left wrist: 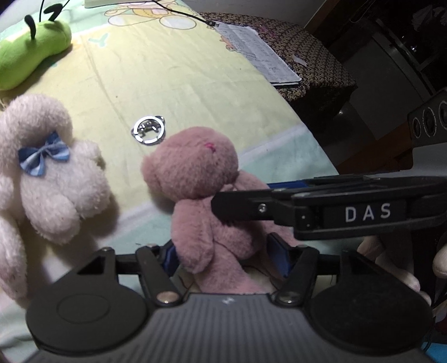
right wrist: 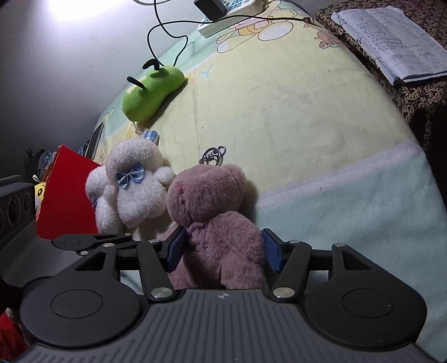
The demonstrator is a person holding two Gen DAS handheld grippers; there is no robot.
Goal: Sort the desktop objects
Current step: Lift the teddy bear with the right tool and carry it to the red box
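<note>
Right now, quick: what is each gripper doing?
Left gripper: straddles the fluffy pink plush bear; whether it grips cannot be told.
Right gripper: closed on the same bear's body.

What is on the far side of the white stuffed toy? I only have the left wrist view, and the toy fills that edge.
Observer: A red box stands close beside the white toy, on the side away from the pink bear.
Operator: Is the right gripper really on the bear? I only see it side-on.
Observer: Yes, it has a blue pad against each side of the bear's body.
Operator: Where does the cable near the notebook come from?
Observer: It appears to lead back to a black charger sitting on a white power strip.
</note>
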